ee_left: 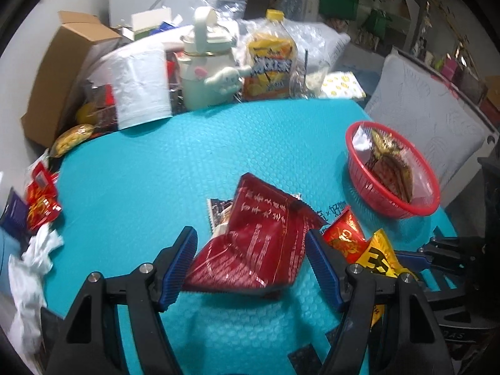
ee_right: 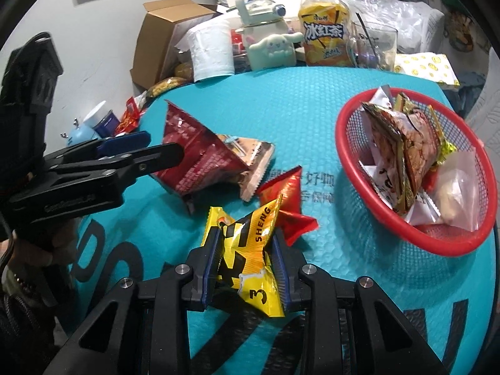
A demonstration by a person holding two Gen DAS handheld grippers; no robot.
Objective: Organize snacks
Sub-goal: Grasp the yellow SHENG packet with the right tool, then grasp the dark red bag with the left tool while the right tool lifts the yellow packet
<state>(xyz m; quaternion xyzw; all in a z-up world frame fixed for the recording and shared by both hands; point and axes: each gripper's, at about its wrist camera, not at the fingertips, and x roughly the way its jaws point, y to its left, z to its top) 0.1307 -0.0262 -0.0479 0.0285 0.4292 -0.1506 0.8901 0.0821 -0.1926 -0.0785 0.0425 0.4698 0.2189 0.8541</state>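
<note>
R gripper [ee_right: 245, 265] was clamped on the yellow packet [ee_right: 250, 259], just above the mat [ee_right: 297, 109]. L gripper [ee_left: 251, 262] squeezed the dark-red bag [ee_left: 256, 243], apparently lifted. Both should go over the red basket [ee_right: 353, 162] w/ packets clear of its rim before release.

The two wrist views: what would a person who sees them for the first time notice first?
Most striking is the right claw at the bottom of its view, shut on a crumpled yellow snack packet. To the right stands a red mesh basket with several packets already inside. In the left wrist view, a big dark red bag lies between the fingers of the left claw, on the turquoise mat.
</note>
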